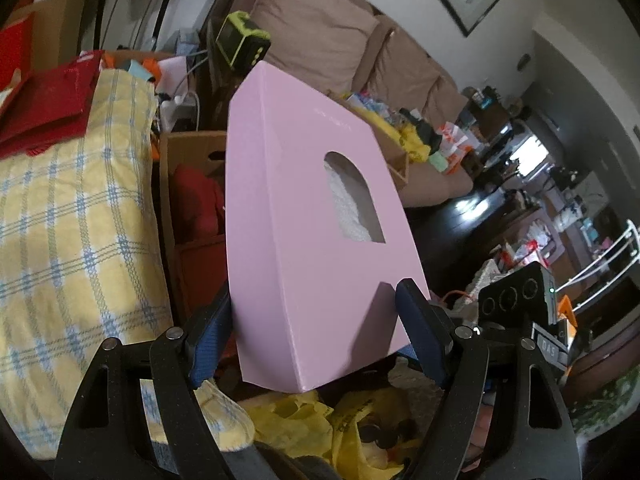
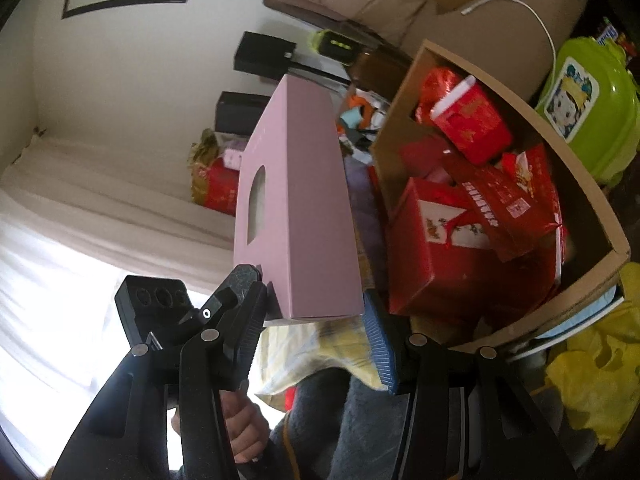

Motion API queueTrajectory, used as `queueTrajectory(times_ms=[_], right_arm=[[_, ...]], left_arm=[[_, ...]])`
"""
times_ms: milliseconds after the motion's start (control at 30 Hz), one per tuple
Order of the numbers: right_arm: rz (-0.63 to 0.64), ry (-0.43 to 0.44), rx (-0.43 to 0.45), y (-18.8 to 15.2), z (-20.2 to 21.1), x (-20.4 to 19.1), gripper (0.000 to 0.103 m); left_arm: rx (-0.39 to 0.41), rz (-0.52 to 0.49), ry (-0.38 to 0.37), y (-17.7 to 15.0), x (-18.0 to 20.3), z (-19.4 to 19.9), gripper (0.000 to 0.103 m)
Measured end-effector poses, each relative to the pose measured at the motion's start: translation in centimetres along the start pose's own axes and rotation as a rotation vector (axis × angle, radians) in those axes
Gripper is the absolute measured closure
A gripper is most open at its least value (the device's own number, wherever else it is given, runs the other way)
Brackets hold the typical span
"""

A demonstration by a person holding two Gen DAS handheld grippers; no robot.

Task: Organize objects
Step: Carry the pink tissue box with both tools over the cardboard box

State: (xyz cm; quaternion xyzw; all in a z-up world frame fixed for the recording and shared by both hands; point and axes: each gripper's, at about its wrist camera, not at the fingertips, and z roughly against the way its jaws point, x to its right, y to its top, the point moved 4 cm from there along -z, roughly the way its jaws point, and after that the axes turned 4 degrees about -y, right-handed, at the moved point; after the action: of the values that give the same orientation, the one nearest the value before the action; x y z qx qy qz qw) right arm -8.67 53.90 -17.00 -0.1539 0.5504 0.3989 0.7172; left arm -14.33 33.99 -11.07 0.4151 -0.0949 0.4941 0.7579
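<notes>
- Left gripper (image 1: 314, 332): jaws clamped on the lower end of the pink tissue box (image 1: 304, 216). One blue pad (image 1: 210, 344) lies against the box's narrow side at 9 o'clock; the other meets its wide face at 3 o'clock.
- Right gripper (image 2: 316, 320): jaws set against the same box (image 2: 298, 216) at its lower end, gripping it across the narrow dimension. The ribbed blue pad (image 2: 380, 344) meets the box corner at 3 o'clock; the dark pad sits at 9 o'clock.
- Box location: held off any surface between both grippers, tilted, long axis running toward 12 o'clock in each wrist view.
- Box appearance: plain pale pink card, glossy, rectangular. One wide face carries an arch-shaped cut-out (image 1: 354, 198) showing white tissue inside. A faint line of print sits above the cut-out; unreadable.
- Writing: the right gripper's body, seen from the left wrist at 4 o'clock, bears a plate reading "DAS" (image 1: 548, 350).
- At 2 o'clock in the right wrist view: an open cardboard carton (image 2: 576, 184) packed with red gift boxes (image 2: 472, 128) bearing gold and white characters, too blurred to read.
- Beyond it, a green plastic case (image 2: 588, 108) with a cartoon-figure label.
- At 9 o'clock in the left wrist view: a yellow and blue checked cloth (image 1: 76, 216).
- At 6 o'clock: a yellow plastic bag (image 1: 320, 420) with dark print, illegible.
</notes>
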Motion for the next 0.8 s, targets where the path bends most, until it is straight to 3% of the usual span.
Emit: queueTrajectory(times_ms=[133,300,500,800], right_arm=[[-0.076,0.009,0.006,1.1,-1.7,1.9,0.053],[-0.060,-0.056,-0.001,2.1,-2.2,2.5,0.053],[-0.073,-0.106,-0.006,3.6,-2.5,3.8,0.053],[-0.150,-0.022,-0.043,5.7,-5.5,6.5,0.053]], left_arm=[[-0.014,0.010,0.028,0.7,-1.4,-1.7,0.026],[-0.058,0.058,-0.026,1.1,-2.6,-3.9,0.026],[-0.064,0.105,-0.030,1.9,-3.6,-6.3,0.026],[-0.050,0.093,0.056,3.9,-5.2,-8.3,0.027]])
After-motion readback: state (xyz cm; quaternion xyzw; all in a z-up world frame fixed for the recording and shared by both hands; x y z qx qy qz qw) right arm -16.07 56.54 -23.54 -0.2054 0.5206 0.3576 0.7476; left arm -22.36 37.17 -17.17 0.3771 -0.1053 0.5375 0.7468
